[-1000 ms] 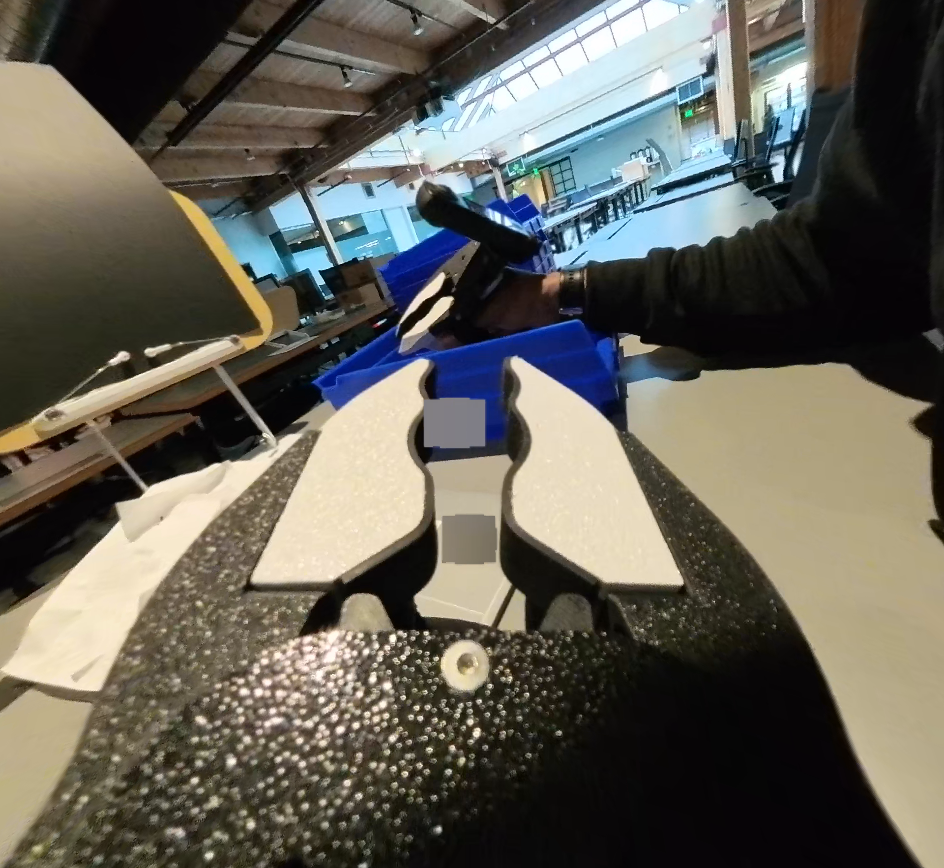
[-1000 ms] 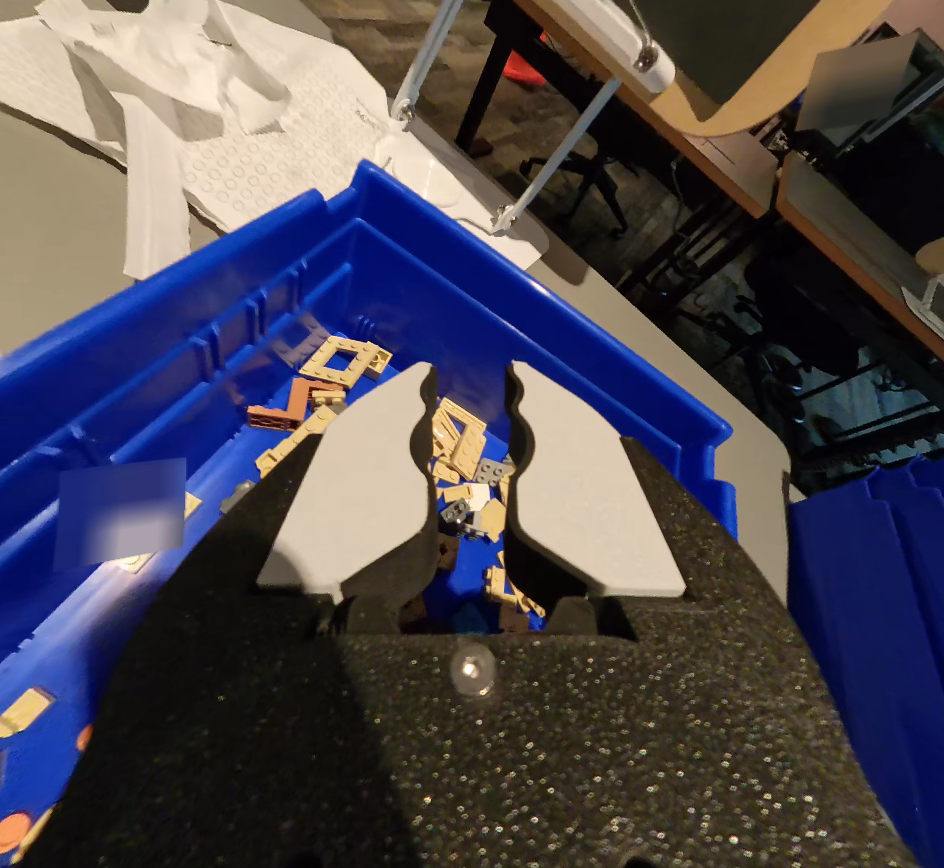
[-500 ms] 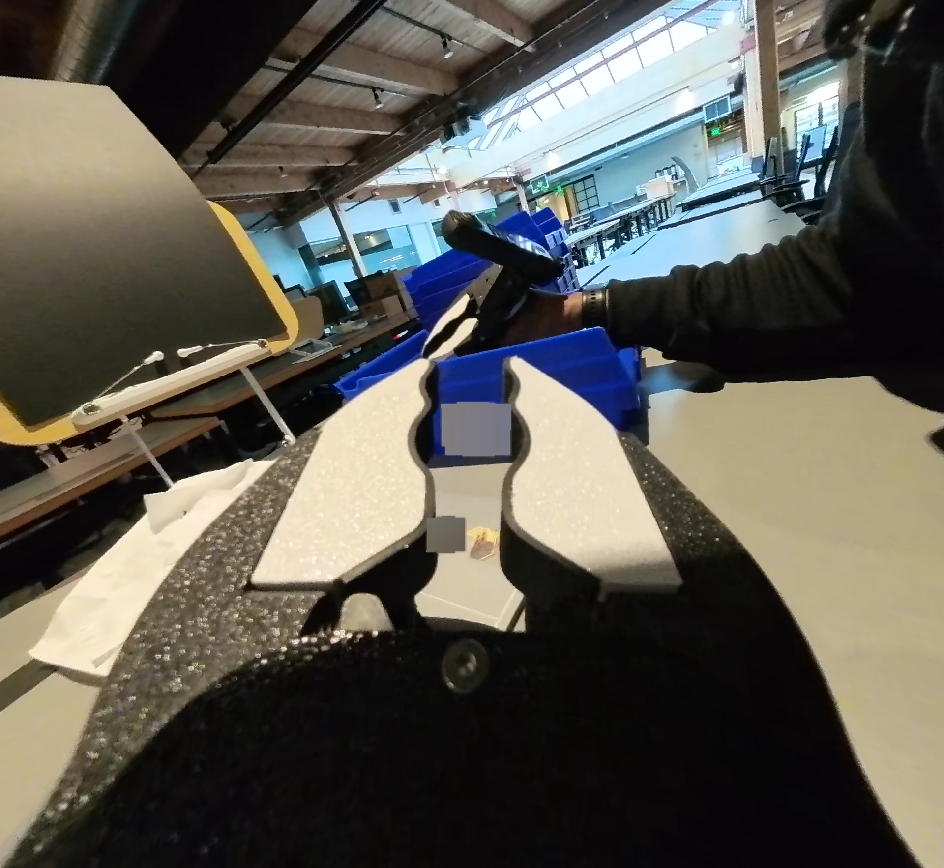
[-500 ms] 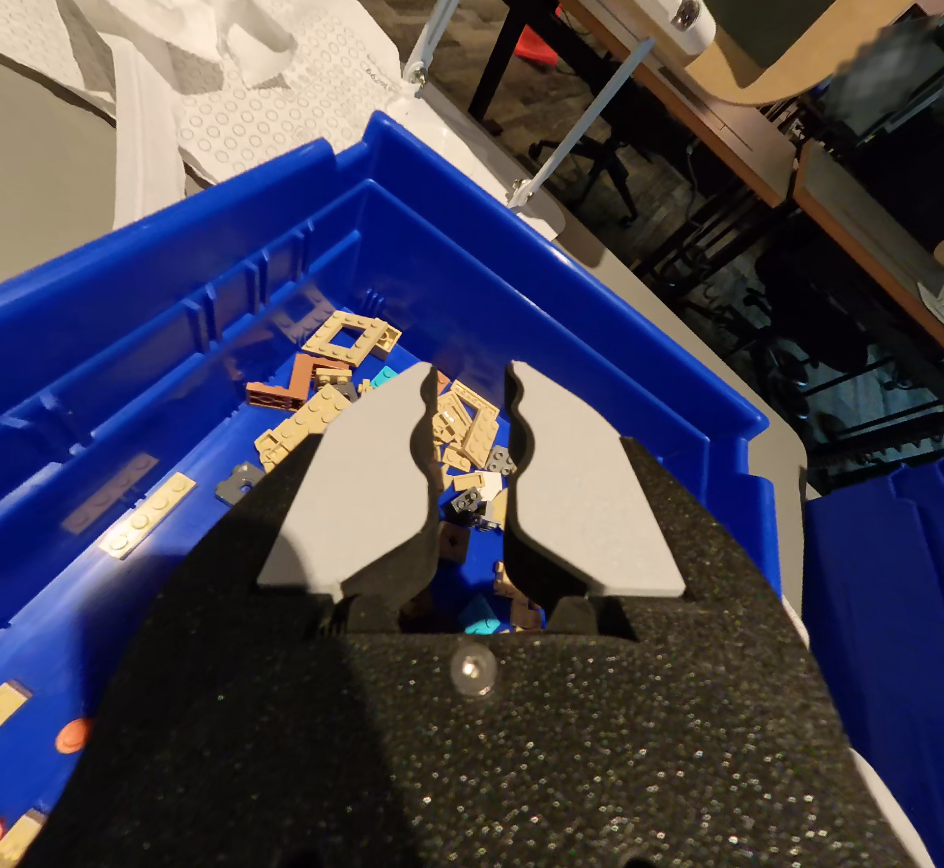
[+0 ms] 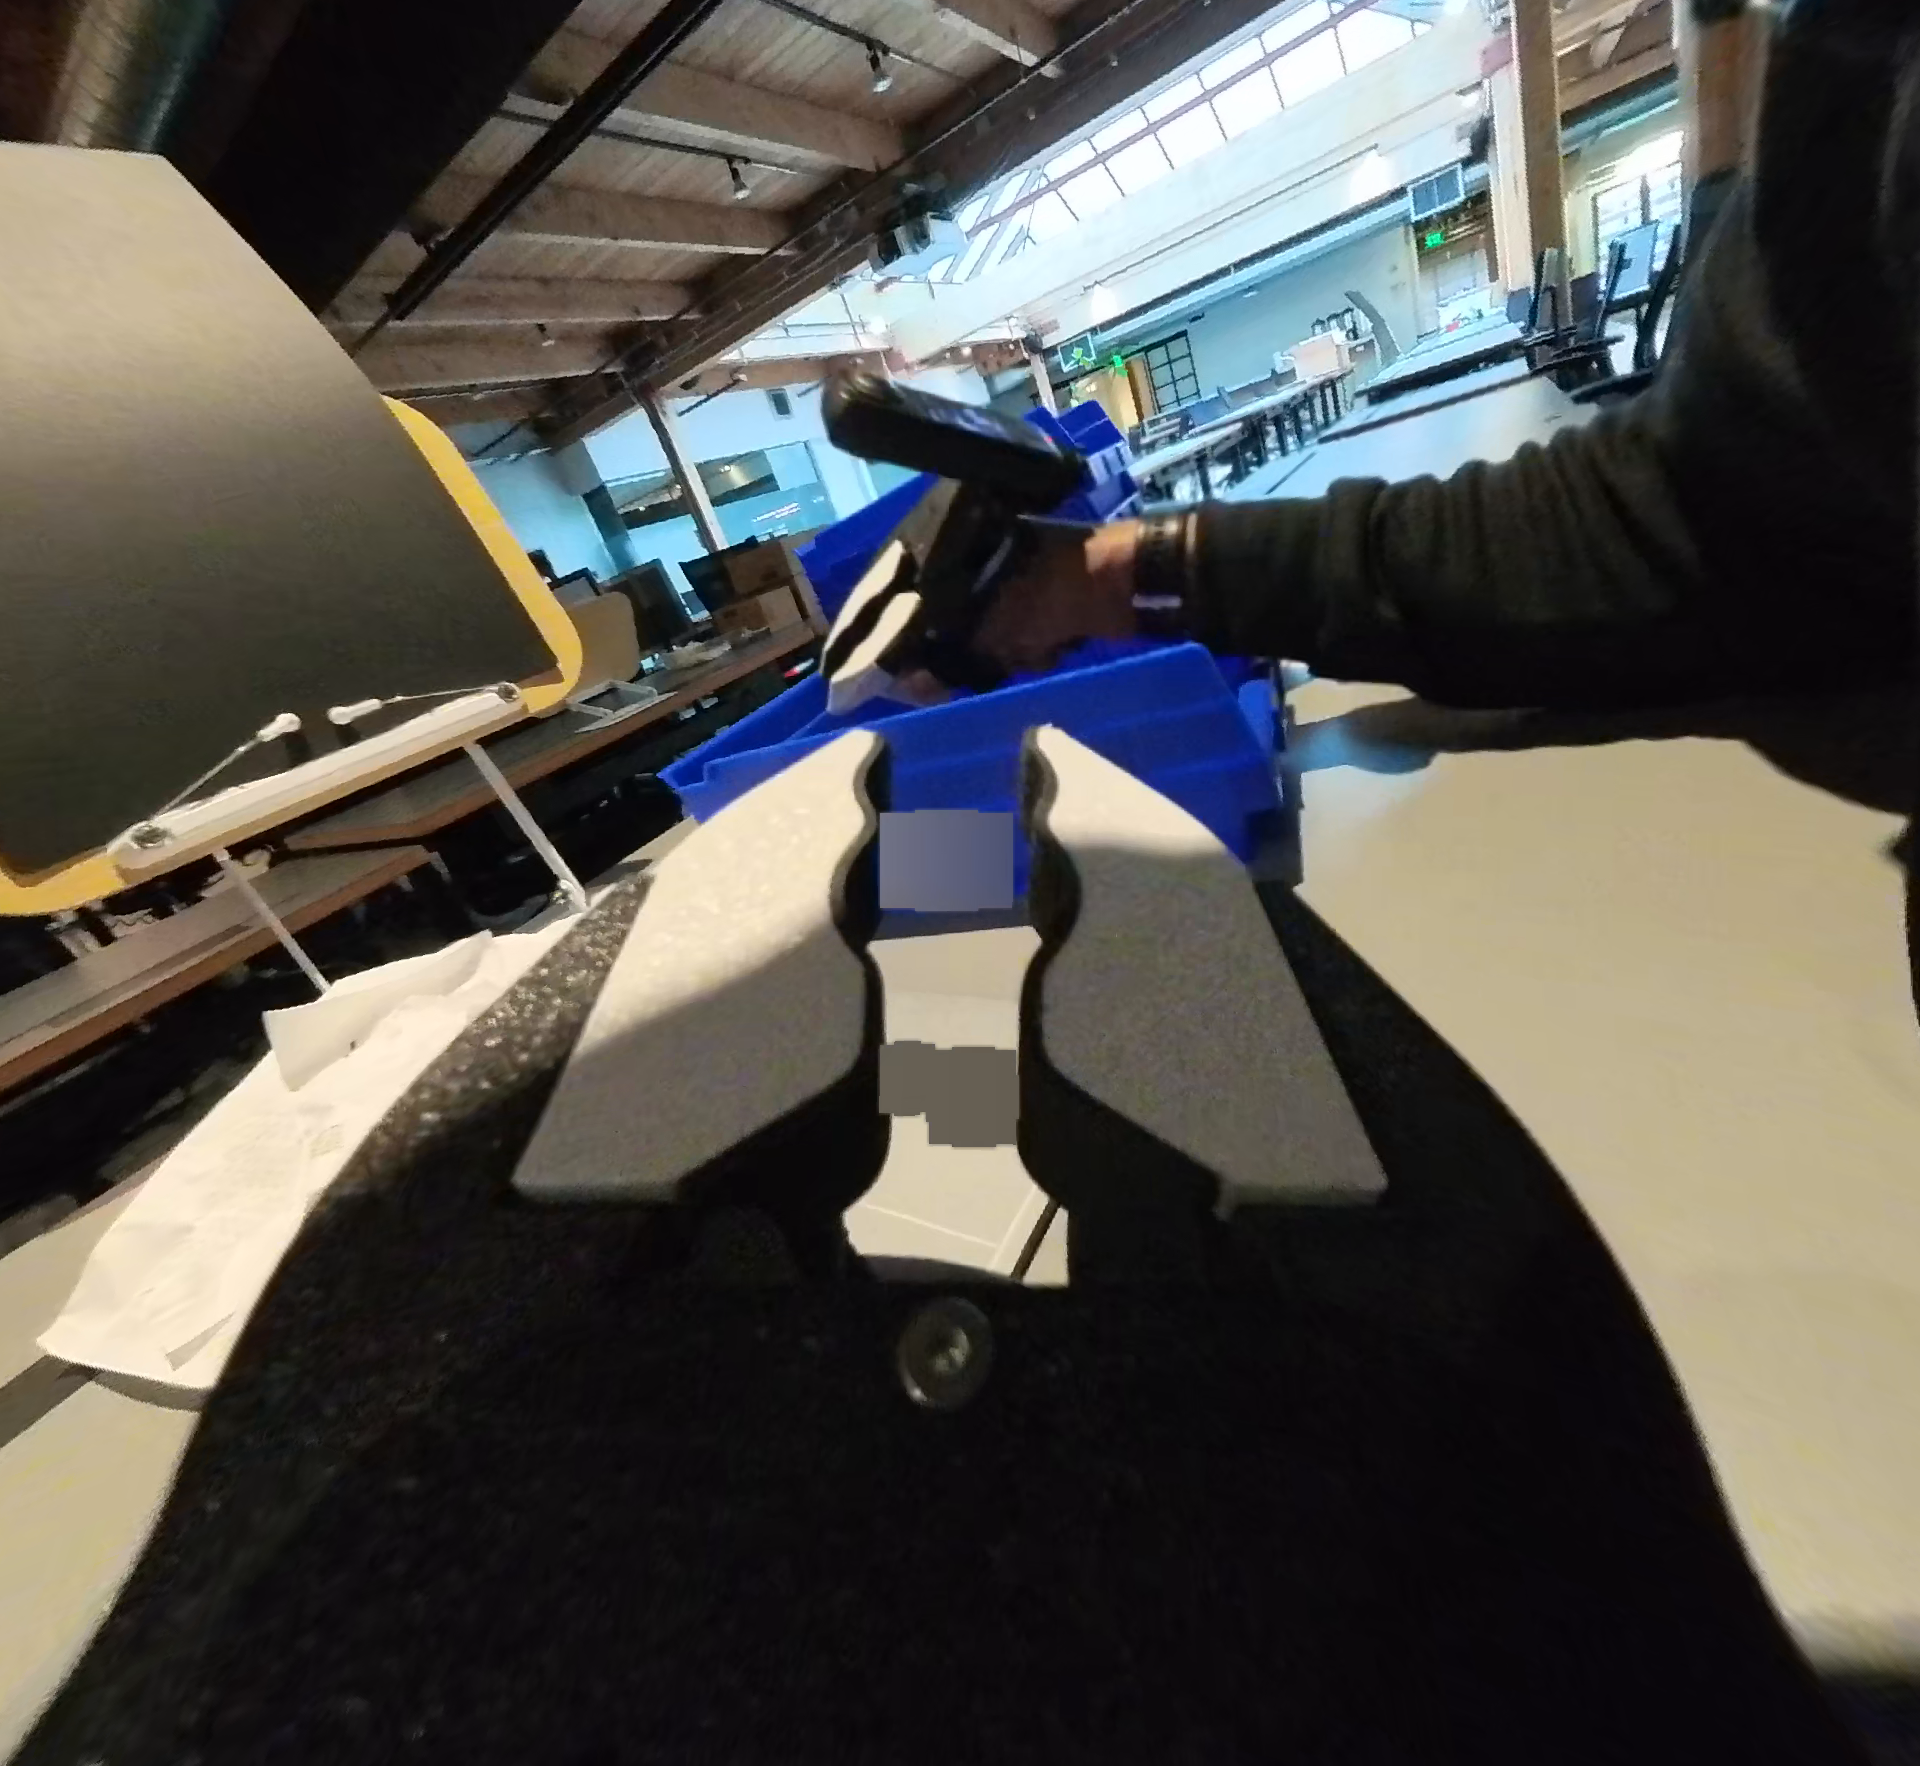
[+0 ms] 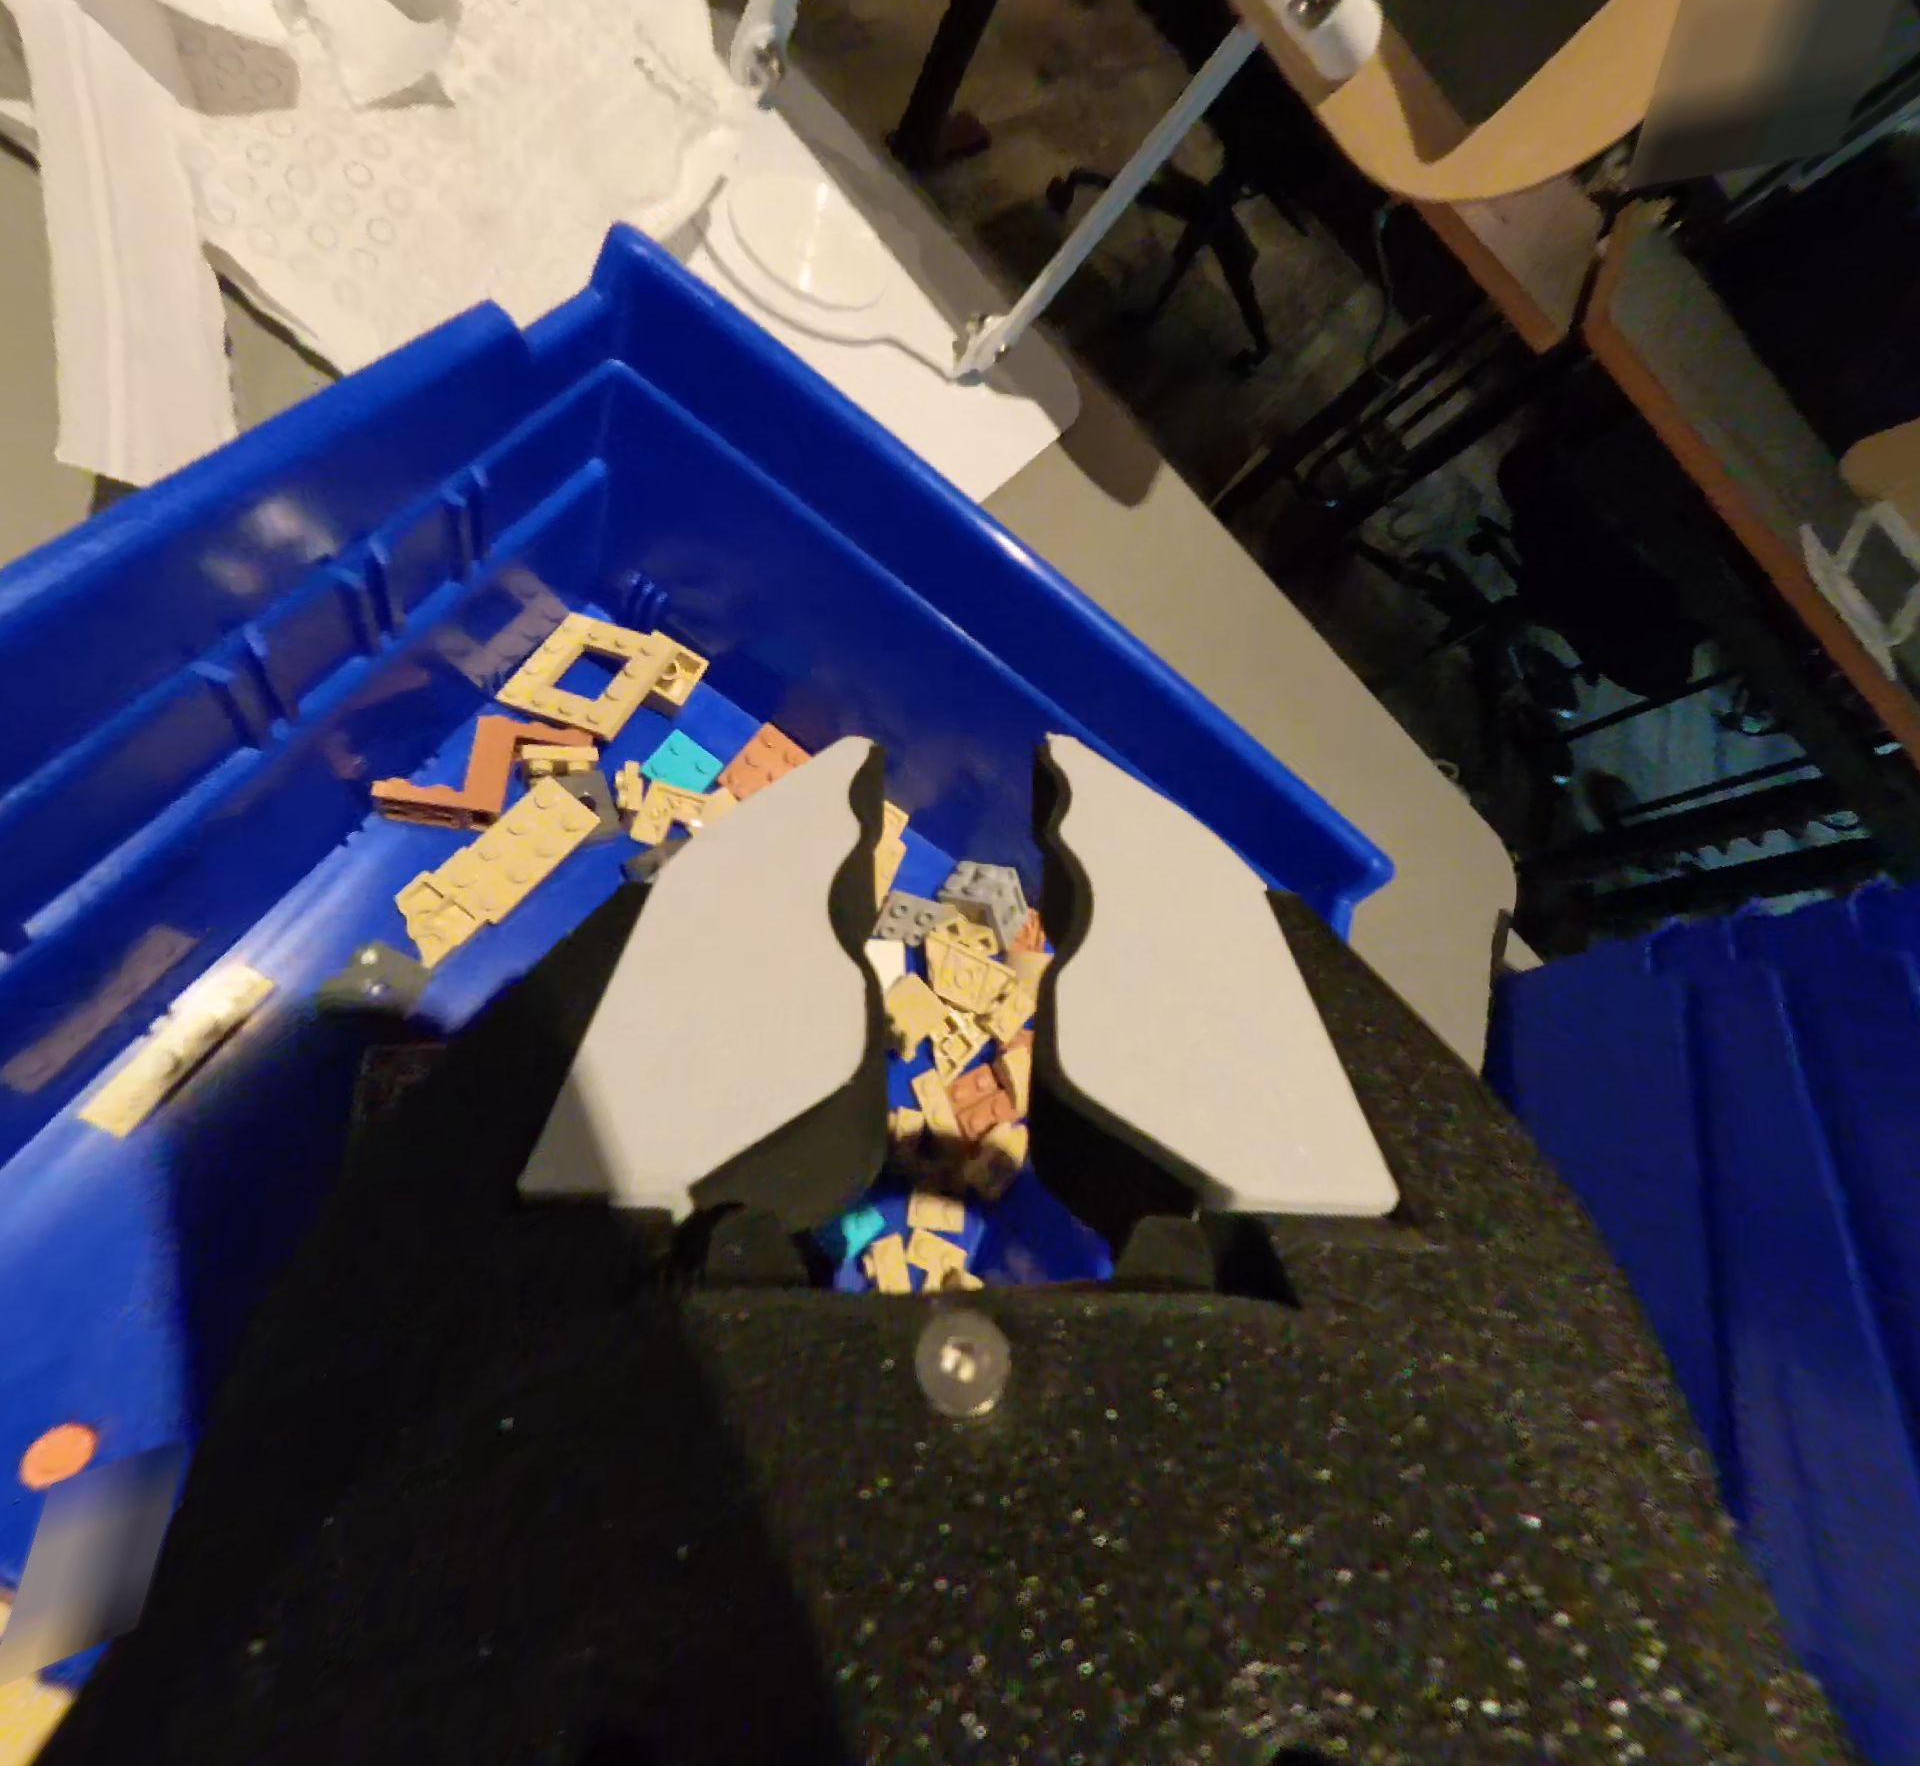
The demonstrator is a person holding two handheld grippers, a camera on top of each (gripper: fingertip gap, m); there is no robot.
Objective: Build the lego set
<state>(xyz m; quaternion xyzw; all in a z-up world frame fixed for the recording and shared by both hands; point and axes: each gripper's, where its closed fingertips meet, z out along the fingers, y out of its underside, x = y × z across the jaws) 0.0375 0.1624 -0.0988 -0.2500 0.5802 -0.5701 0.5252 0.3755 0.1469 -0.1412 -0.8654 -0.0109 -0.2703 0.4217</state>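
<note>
Right wrist view looked steeply down into a glossy blue plastic bin (image 6: 935,594) that filled the left and middle of the frame. The right tool (image 6: 956,760) hung over the bin's inner corner with its two pale grey fingers (image 6: 727,989) spread apart and nothing between them. A loose heap of small tan, brown and grey lego plates (image 6: 966,999) lay on the bin floor, seen through the gap. To the left of the fingers lay a tan square frame plate (image 6: 582,677), a brown angled piece (image 6: 468,776), a long tan studded plate (image 6: 499,869) and a small teal tile (image 6: 681,760). A second blue plastic bin (image 6: 1704,1197) stood at the right edge. Crumpled white paper sheets (image 6: 312,106) lay on the grey table (image 6: 1226,573) in the upper left.

In the left wrist view the left tool (image 5: 951,740) was held low over the grey table (image 5: 1558,989), its fingers also parted and empty. Beyond its tips, in the middle of the frame, stood the blue bin (image 5: 1039,729). The right tool (image 5: 862,656) dipped into it from above, gripped by a hand (image 5: 1060,594) in a dark sleeve (image 5: 1507,573) reaching in from the right. A dark panel with a yellow edge on a white wire stand (image 5: 208,490) filled the left of the frame, with the white paper (image 5: 260,1176) below it.
</note>
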